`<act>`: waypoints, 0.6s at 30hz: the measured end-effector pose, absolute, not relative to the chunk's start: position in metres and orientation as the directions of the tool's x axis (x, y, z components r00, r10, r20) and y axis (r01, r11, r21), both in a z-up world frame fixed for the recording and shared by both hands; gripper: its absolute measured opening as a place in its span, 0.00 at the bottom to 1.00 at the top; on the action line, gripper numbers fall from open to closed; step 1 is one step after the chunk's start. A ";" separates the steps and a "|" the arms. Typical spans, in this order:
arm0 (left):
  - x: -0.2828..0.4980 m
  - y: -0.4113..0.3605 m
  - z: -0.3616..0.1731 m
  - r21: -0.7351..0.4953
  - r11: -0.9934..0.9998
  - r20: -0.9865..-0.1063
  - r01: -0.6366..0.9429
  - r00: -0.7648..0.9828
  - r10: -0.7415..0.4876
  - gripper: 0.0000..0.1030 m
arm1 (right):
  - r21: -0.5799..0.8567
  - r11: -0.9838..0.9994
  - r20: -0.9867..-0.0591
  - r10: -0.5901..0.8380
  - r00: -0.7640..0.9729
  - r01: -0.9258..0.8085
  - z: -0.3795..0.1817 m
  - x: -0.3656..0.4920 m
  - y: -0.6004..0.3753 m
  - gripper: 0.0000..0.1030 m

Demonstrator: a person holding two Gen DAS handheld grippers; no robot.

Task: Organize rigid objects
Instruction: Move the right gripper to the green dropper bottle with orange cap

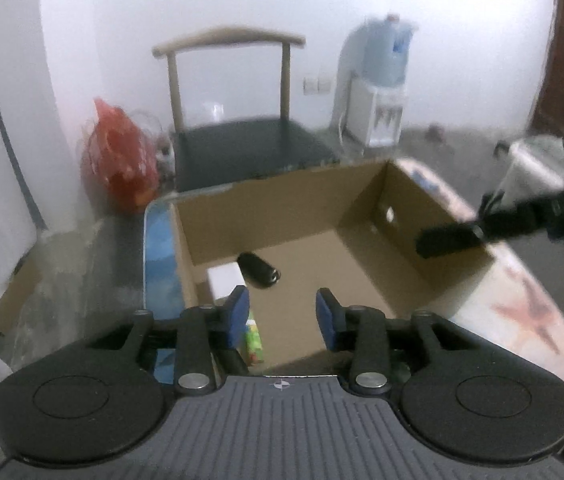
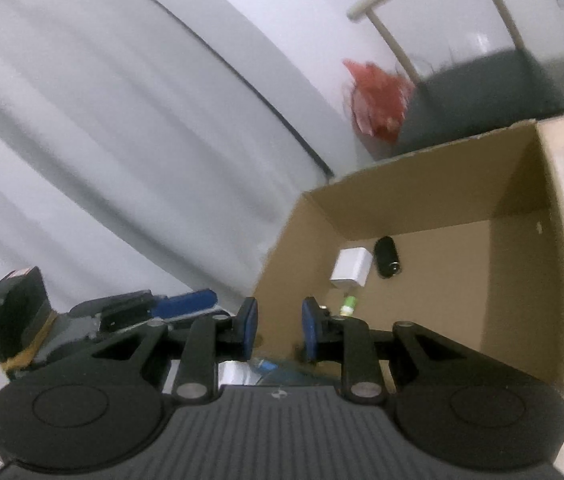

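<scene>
A: What have the claws got?
B: Nothing. The left gripper (image 1: 282, 312) stands partly open and empty; the right gripper (image 2: 278, 326) is nearly shut, also empty.
A: And the things?
B: In the cardboard box (image 1: 266, 204), just ahead of the left gripper: a white block (image 1: 224, 282) touching a black cylinder (image 1: 260, 270).

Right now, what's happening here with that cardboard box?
A person is sorting small rigid items into an open cardboard box, working with a handheld gripper in each hand. A white block, a black cylinder and a small green item lie on the box floor. The left gripper hangs over the near edge with its fingers apart and nothing between them. The right gripper is beside the box, its fingers nearly closed and empty too.
</scene>
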State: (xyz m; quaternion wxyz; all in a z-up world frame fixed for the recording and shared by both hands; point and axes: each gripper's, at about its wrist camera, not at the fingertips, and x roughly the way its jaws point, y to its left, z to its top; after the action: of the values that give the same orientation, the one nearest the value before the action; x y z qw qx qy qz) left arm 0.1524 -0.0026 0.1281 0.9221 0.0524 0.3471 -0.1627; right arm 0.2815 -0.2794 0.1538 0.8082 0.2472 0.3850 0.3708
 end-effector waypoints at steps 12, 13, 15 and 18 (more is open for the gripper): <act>0.046 0.005 0.080 0.134 0.967 -0.405 0.216 0.903 -0.145 0.56 | 0.536 0.634 -0.358 0.769 0.530 -0.558 0.135 0.182 -0.232 0.26; 0.044 0.005 0.071 0.121 0.970 -0.418 0.213 0.897 -0.145 0.56 | 0.525 0.636 -0.358 0.768 0.531 -0.566 0.133 0.179 -0.224 0.26; 0.045 0.009 0.055 0.081 0.974 -0.447 0.210 0.881 -0.153 0.56 | 0.497 0.640 -0.364 0.766 0.529 -0.585 0.130 0.173 -0.211 0.26; 0.049 0.014 0.035 0.037 0.976 -0.482 0.216 0.859 -0.172 0.56 | 0.453 0.649 -0.396 0.761 0.514 -0.611 0.125 0.166 -0.188 0.26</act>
State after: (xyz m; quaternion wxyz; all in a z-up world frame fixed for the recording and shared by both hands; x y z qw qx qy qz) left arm 0.0490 0.0143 0.0350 0.9631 0.0450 0.2456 -0.1008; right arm 0.1665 -0.1875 0.1249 0.8604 0.1291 0.2901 0.3986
